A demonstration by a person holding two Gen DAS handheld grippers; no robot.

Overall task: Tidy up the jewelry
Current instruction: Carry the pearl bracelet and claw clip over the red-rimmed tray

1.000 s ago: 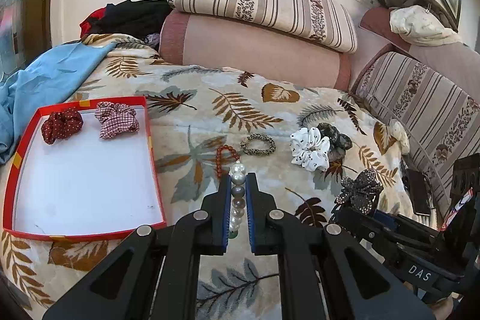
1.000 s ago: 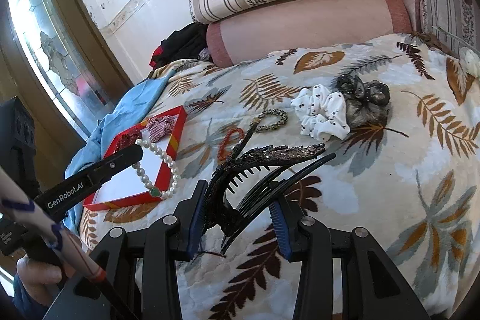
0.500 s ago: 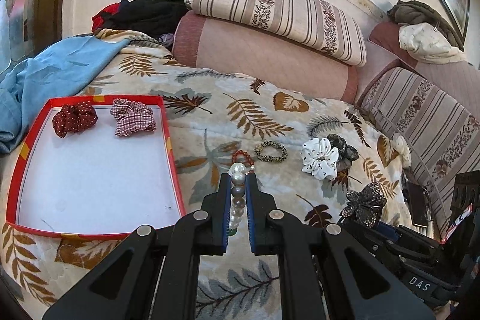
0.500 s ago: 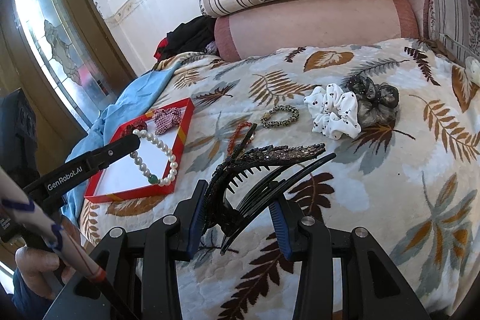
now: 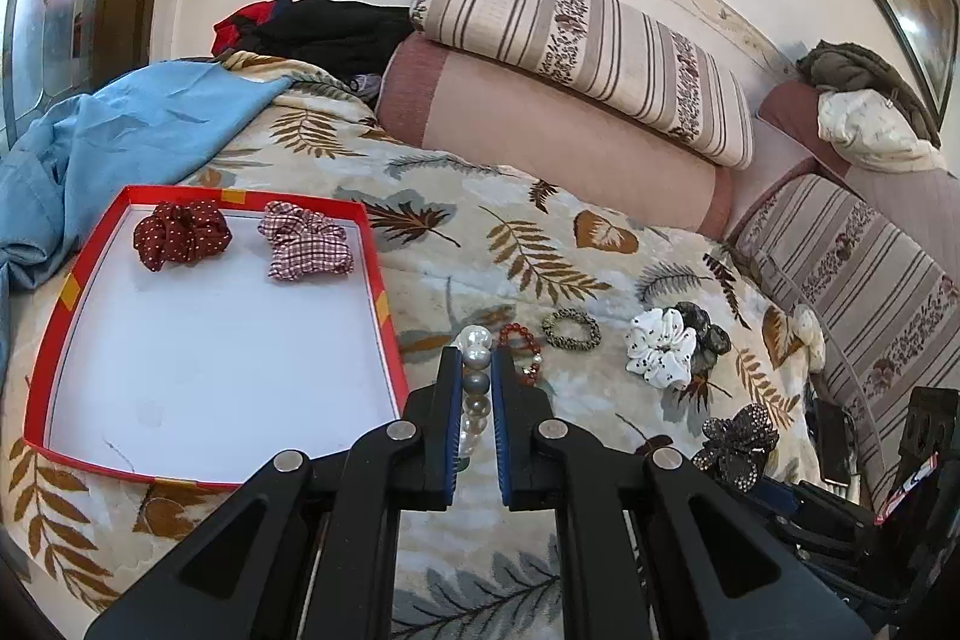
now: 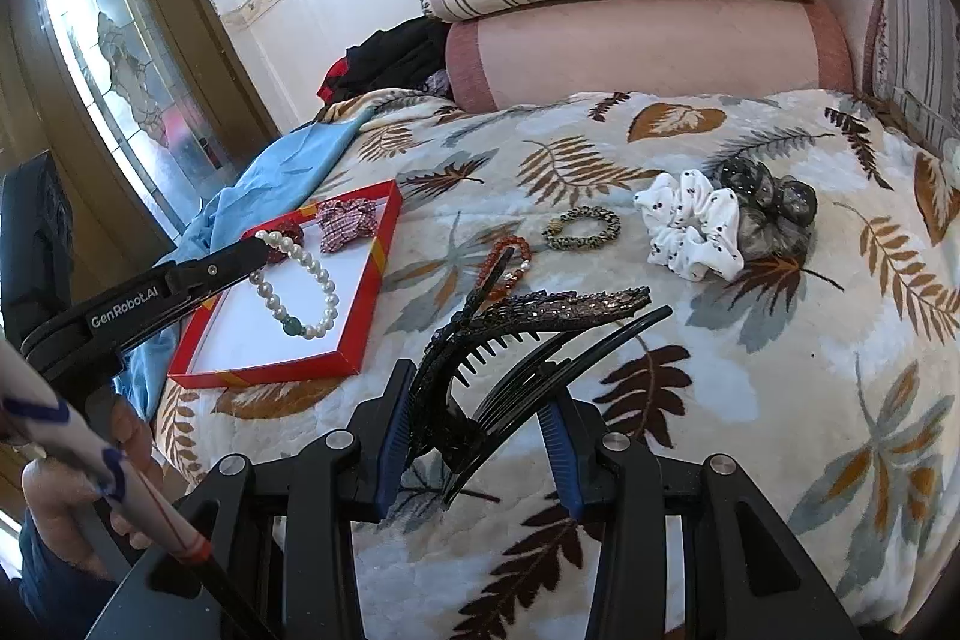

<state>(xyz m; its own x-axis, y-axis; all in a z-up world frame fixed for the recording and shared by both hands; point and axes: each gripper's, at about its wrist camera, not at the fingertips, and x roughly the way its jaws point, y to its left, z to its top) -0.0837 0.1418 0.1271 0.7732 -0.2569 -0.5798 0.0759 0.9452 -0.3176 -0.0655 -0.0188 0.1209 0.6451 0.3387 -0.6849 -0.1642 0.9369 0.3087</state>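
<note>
- The pearl bracelet (image 6: 298, 284) is pinched between the closed fingers of the left gripper (image 5: 477, 382) and hangs in a loop over the red tray (image 5: 384, 301), inside its near right corner.
- The tray floor below the loop is bare; a maroon scrunchie (image 5: 181, 233) and a checked scrunchie (image 5: 306, 247) sit against its far wall.
- The right gripper (image 6: 474, 418) is clamped on a black hair clip (image 6: 528, 328), held above the leaf-print blanket (image 6: 780, 400), well apart from the tray.
- Only the right wrist view shows the full hanging loop and its green bead; the left wrist view shows just a short run of pearls between the fingers.
- On the blanket beyond: a red bead bracelet (image 5: 521, 346), a beaded ring bracelet (image 5: 571, 330), a white scrunchie (image 5: 660, 355).
- Against half a second ago, the tray sits closer to the left gripper's tips and the loop hangs further in over the tray.
</note>
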